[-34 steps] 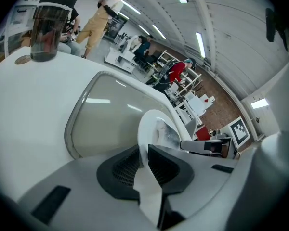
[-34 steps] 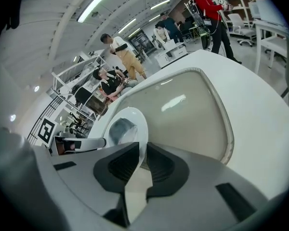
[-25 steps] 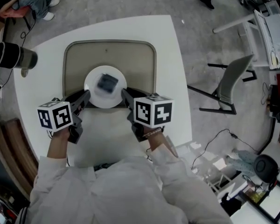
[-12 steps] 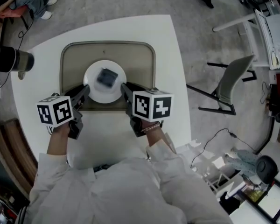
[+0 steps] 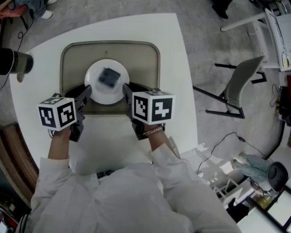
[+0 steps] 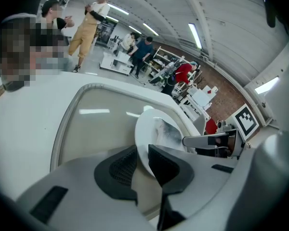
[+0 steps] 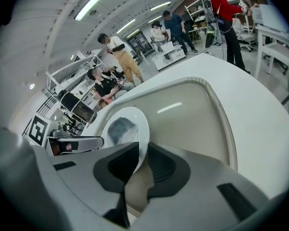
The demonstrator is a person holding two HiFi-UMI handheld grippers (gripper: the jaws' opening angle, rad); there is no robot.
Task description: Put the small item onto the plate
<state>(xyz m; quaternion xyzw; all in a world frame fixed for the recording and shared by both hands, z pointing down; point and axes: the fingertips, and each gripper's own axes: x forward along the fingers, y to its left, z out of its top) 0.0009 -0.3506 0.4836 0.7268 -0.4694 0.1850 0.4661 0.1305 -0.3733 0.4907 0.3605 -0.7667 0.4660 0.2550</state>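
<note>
Plate [image 5: 94, 77] nudged up-frame over the tray [image 5: 141, 66]
Left tongs [image 6: 143, 151] and right tongs [image 7: 143, 149] clenched its rim; the small item [image 5: 109, 76] already rode on it.

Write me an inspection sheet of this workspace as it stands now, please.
Surface: white table carrying a beige tray.
Job's things: white plate over the tray; small dark item already lying on the plate.
Clutter: black cylinder by the table's left edge.
Grippers: left tongs and right tongs each shut on the plate's near rim, one at either side.
Cables: one cable on the floor to the right.
Surroundings: grey chair beside the table; people standing in the room behind.
</note>
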